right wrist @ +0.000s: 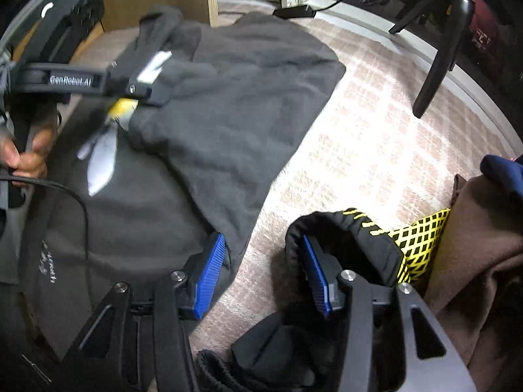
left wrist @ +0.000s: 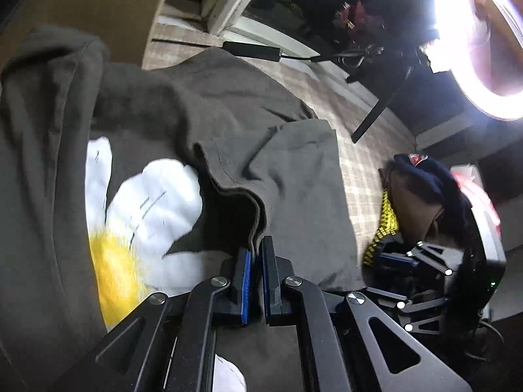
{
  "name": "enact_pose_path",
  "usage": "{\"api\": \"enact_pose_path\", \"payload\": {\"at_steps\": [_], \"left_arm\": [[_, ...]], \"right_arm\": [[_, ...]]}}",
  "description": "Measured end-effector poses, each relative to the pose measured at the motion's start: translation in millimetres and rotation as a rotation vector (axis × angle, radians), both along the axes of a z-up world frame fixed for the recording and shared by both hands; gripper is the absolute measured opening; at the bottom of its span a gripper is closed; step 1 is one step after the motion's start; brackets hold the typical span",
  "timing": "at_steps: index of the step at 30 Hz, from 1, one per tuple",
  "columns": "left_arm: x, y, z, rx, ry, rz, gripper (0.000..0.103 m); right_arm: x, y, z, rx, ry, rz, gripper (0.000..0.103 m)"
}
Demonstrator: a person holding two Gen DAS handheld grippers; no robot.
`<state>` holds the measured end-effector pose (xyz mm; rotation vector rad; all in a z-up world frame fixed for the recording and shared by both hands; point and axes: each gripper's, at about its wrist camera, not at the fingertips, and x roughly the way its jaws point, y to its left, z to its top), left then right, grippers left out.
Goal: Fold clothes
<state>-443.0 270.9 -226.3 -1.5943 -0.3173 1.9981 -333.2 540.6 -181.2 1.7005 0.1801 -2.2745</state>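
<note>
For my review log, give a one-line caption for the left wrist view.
Left gripper shut on the grey T-shirt's sleeve hem, daisy print alongside, on a carpet.

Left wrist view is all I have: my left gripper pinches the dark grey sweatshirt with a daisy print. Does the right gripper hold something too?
Observer: No. The right gripper is open and holds nothing; pale patterned carpet shows between its blue pads.
Operator: Is it close to the sweatshirt?
Observer: Yes. One pad sits right at the near edge of the dark grey sweatshirt; the other is against a black garment with yellow markings.
</note>
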Motion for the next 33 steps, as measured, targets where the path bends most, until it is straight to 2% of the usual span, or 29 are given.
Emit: {"api": "enact_pose_path", "payload": {"at_steps": [4,7,10,13,16,17,20,23,27,31,33], "left_arm": [[4,-5,1,-0.032,-0.007,-0.013,0.024],[15,-19,12,-0.025,0.038,0.014,0.028],[2,-20,10,-0.012,0.034,0.042,0.035],[-12,-20,7,0.001,0.029,0.071,0.035],[-26,-18,4,0.007,0.026,0.094,0.035],[-32,-11,1,-0.020,0.033,0.091,0.035],[-39,8,-1,-0.157,0.105,0.051,0.035],[-36,19,10,-0.225,0.197,-0.001,0.035],[-43,29,22,-0.272,0.250,-0.051,0.035],[-53,50,21,-0.270,0.257,-0.162,0.035],[-53,67,11,-0.308,0.255,-0.234,0.035]], "right_arm": [[-5,20,27,-0.115,0.065,-0.082,0.048],[-16,34,46,-0.187,0.125,-0.165,0.048],[-24,18,41,-0.165,0.112,-0.131,0.048],[-25,-5,24,-0.089,0.078,-0.085,0.048],[-15,-7,12,-0.098,0.051,-0.080,0.048],[-12,-8,10,-0.093,0.052,-0.073,0.048],[-6,-13,4,-0.060,0.058,-0.052,0.048],[-4,-15,0,-0.057,0.058,-0.034,0.048],[-4,-15,-4,-0.080,0.044,-0.029,0.048],[-6,-12,-9,-0.094,0.024,-0.030,0.048],[-5,-11,-11,-0.100,0.018,-0.031,0.048]]}}
